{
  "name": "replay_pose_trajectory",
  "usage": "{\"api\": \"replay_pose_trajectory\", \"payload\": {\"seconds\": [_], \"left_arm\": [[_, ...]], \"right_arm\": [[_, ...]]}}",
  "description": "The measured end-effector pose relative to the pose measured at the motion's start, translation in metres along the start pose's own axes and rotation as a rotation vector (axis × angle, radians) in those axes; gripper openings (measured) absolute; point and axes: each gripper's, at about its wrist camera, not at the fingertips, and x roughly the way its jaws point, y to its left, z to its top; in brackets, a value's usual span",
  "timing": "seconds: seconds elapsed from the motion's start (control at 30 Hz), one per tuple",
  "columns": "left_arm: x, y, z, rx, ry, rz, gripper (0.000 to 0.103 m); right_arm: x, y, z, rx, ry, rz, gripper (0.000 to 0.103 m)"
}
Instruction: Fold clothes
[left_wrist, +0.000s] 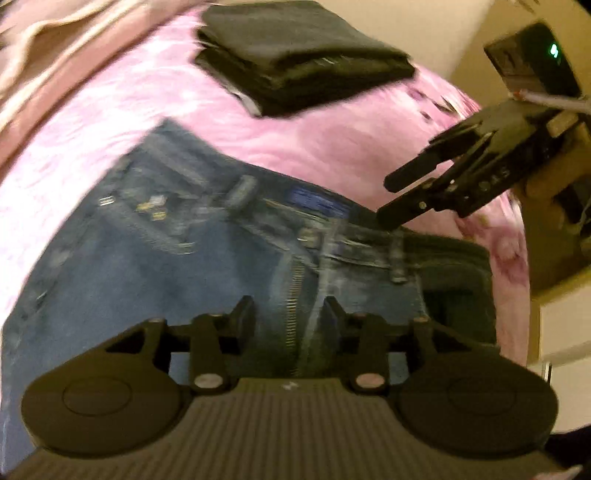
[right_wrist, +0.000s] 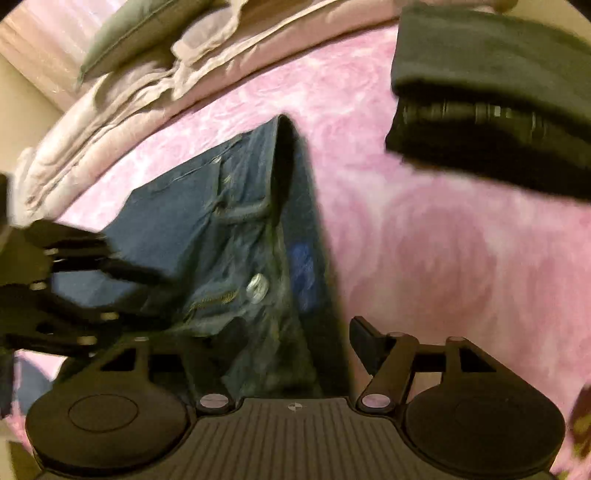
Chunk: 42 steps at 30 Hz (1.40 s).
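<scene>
Blue jeans (left_wrist: 147, 266) lie on the pink bed cover (left_wrist: 332, 140) with the fly unzipped and the waistband toward the far side. My left gripper (left_wrist: 288, 314) hovers open over the zipper, and no pad presses the denim. My right gripper (left_wrist: 388, 201) comes in from the upper right, open, its lower fingertip at the waistband near the blue label. In the right wrist view the jeans (right_wrist: 184, 221) run up the middle and the waistband lies between the open fingers of my right gripper (right_wrist: 269, 339); its left finger is hidden by cloth. My left gripper (right_wrist: 122, 258) shows blurred at the left.
A folded stack of black clothes (left_wrist: 303, 55) rests on the cover beyond the jeans, top right in the right wrist view (right_wrist: 498, 110). A crumpled beige duvet (right_wrist: 110, 110) and a grey-green pillow (right_wrist: 140, 33) lie at the far left. A hand (left_wrist: 546, 199) holds the right gripper.
</scene>
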Motion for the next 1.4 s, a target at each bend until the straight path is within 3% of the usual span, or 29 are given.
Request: {"api": "replay_pose_trajectory", "payload": {"seconds": [0.07, 0.13, 0.17, 0.2, 0.23, 0.27, 0.43, 0.57, 0.6, 0.67, 0.73, 0.77, 0.97, 1.1, 1.13, 1.17, 1.2, 1.3, 1.4], "left_arm": [[0.02, -0.011, -0.004, 0.056, 0.06, 0.003, 0.032], [0.028, -0.022, -0.011, 0.116, 0.079, 0.012, 0.029], [0.029, -0.026, -0.014, 0.14, 0.079, 0.017, 0.019], [0.028, -0.028, -0.015, 0.148, 0.091, 0.008, 0.006], [0.02, -0.027, -0.015, 0.143, 0.079, 0.01, 0.006], [0.01, -0.026, -0.014, 0.136, 0.059, 0.017, 0.006], [-0.028, -0.005, -0.013, 0.043, -0.01, 0.067, 0.007], [0.006, 0.022, -0.021, -0.043, 0.058, 0.106, 0.008], [0.012, 0.024, -0.022, -0.047, 0.064, 0.105, 0.01], [0.018, 0.025, -0.022, -0.04, 0.069, 0.105, 0.01], [0.016, 0.025, -0.023, -0.036, 0.066, 0.101, 0.011], [0.015, 0.025, -0.024, -0.034, 0.064, 0.099, 0.011], [0.019, 0.031, -0.025, -0.018, 0.066, 0.079, 0.012], [0.02, 0.035, -0.025, -0.001, 0.066, 0.06, 0.012], [0.02, 0.035, -0.024, 0.008, 0.068, 0.059, 0.012], [0.019, 0.034, -0.024, 0.018, 0.07, 0.057, 0.012], [0.019, 0.034, -0.023, 0.026, 0.073, 0.058, 0.012], [0.017, 0.028, -0.016, 0.048, 0.078, 0.063, 0.011], [0.018, 0.01, -0.001, 0.104, 0.05, 0.064, 0.011]], "right_arm": [[0.002, 0.004, -0.009, -0.01, 0.034, 0.02, 0.065], [0.013, 0.01, -0.012, -0.062, 0.065, 0.02, 0.05], [0.02, 0.014, -0.014, -0.104, 0.079, -0.009, 0.047], [0.025, 0.018, -0.015, -0.14, 0.091, -0.037, 0.038], [0.024, 0.02, -0.014, -0.149, 0.09, -0.057, 0.019], [0.018, 0.021, -0.009, -0.134, 0.084, -0.068, 0.009], [-0.013, 0.041, 0.017, -0.182, -0.014, -0.03, 0.008], [0.026, 0.036, 0.029, -0.195, -0.003, -0.018, 0.008], [0.032, 0.032, 0.03, -0.178, 0.012, -0.018, 0.01], [0.029, 0.022, 0.026, -0.129, -0.001, -0.01, 0.028], [0.007, 0.013, 0.013, -0.083, -0.049, -0.032, 0.077], [-0.007, 0.005, 0.001, -0.052, -0.071, -0.045, 0.082], [-0.04, -0.042, -0.08, 0.213, -0.007, 0.002, 0.082], [-0.025, -0.057, -0.11, 0.395, -0.054, 0.101, 0.082], [-0.022, -0.058, -0.111, 0.417, -0.087, 0.12, 0.072], [-0.019, -0.058, -0.11, 0.442, -0.114, 0.134, 0.053], [-0.015, -0.061, -0.107, 0.483, -0.115, 0.144, 0.025], [-0.028, -0.063, -0.103, 0.555, -0.115, 0.152, 0.015], [-0.074, -0.057, -0.095, 0.522, -0.174, 0.105, 0.014]]}}
